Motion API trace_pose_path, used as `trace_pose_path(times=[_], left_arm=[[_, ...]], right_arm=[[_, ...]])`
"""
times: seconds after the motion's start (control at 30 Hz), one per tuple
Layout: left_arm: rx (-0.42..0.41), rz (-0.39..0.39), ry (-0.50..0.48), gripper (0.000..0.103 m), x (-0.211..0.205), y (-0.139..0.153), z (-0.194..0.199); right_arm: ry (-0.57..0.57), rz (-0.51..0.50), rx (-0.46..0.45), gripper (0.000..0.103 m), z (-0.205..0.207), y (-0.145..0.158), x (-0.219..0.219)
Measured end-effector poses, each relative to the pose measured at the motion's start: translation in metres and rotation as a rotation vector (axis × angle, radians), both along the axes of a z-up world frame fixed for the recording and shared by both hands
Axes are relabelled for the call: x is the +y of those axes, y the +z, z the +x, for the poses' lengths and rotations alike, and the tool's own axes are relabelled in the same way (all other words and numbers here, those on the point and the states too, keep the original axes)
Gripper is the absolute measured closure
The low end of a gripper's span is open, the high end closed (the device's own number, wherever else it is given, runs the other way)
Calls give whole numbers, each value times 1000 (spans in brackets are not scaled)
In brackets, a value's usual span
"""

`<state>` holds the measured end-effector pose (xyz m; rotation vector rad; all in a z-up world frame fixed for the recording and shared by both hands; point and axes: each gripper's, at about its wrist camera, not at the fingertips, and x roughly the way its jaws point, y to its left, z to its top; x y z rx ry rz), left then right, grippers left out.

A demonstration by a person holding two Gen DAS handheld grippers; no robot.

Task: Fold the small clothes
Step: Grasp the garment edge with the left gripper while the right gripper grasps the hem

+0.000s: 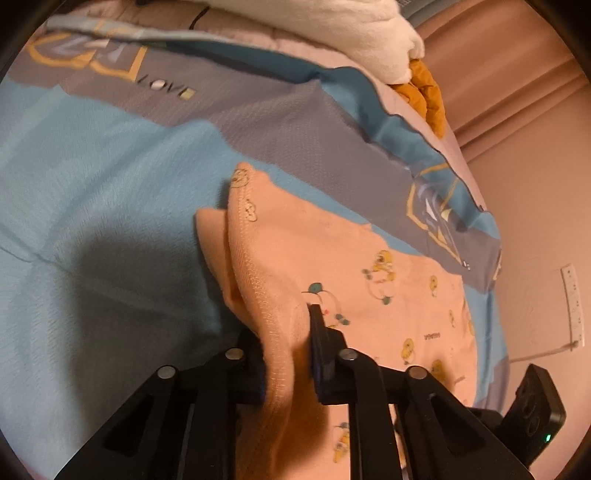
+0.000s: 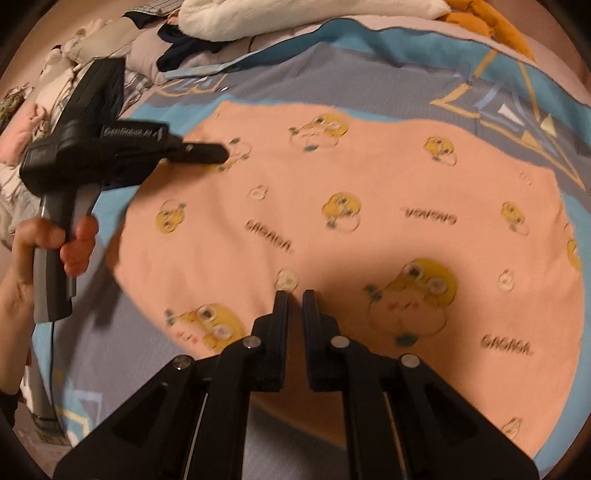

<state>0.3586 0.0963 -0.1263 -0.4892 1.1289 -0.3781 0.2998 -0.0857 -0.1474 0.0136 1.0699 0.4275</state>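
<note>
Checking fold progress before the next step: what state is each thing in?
Left gripper: shut on the garment's hemmed edge.
Right gripper: jaws shut, nothing visibly between them, over the garment.
Garment: mostly spread flat, one edge lifted.
Bedspread: spread under the garment.
White bedding: piled at the far edge.

1. "LOVE" stands in dark letters on the grey band of the bedspread (image 1: 236, 110), beside a yellow-outlined emblem, in the left wrist view.
2. A short word, seemingly "GAGAGA", is printed several times on the peach garment (image 2: 369, 229) among yellow cartoon faces; some prints are upside down and blurred.
3. Pale lettering runs along the body of the left gripper (image 2: 221, 153) in the right wrist view, too blurred to read.
</note>
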Motion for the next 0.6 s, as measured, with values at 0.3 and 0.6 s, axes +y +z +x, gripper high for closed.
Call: trace_pose_path(times=[0.3,0.6], left_arm=[[-114,94,-108,93,-60,68,-14],[-60,198,-299,93,-157,52,-19]], right_arm=[[-265,522,48,72,24,3,-71],[-470,996,157,32,56,-28,-111]])
